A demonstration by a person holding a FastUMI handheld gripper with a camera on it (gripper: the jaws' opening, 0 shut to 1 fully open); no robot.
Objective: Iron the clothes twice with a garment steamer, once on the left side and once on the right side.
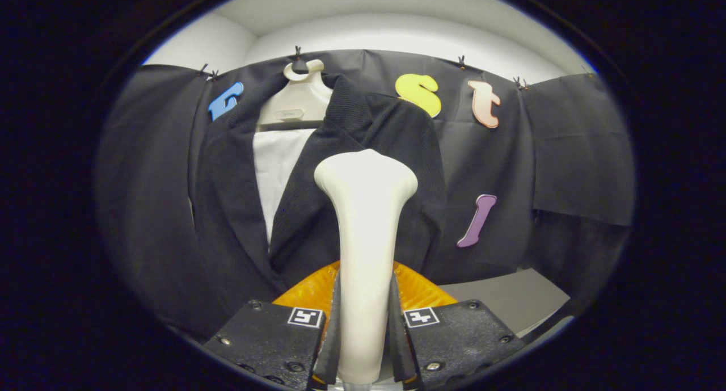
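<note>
Black cloth wall (510,169) hung w/ small clips (462,61) along its top edge. Above it, plain white booth wall (397,33), evenly lit. Grey tabletop (505,300) at lower right, below the cloth.

- The garment steamer (364,221) stands upright, clamped between both fingers of the gripper (363,345), blocking the way straight ahead.
- Its head is close to the dark jacket (391,169) on the hanger (298,99).
- To the right, bare black cloth wall (567,152) and a grey surface (510,300) leave open room.
</note>
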